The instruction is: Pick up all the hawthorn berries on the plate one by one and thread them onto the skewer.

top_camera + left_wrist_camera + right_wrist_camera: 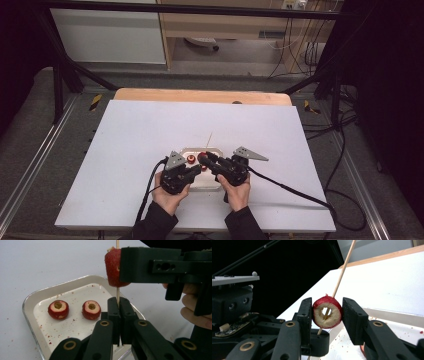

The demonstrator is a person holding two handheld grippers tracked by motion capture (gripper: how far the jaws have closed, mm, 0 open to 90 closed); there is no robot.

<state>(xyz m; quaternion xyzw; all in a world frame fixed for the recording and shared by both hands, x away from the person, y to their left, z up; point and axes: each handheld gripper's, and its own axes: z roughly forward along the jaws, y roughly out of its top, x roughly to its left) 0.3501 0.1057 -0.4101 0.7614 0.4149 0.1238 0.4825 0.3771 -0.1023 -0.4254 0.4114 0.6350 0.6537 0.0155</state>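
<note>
left tool (117, 315) clamped on skewer (117, 293), held upright as a fixed post | right tool (327, 315) clamped on cored fruit (327, 312), threaded on skewer above tray (32, 296) | two cored fruits (58, 309) in tray, awaiting threading

Three cored red fruits were counted, two lying in the tray (30, 305) and one (327, 312) threaded on the single wooden skewer (343, 267), while one tray and two grippers were seen.
</note>
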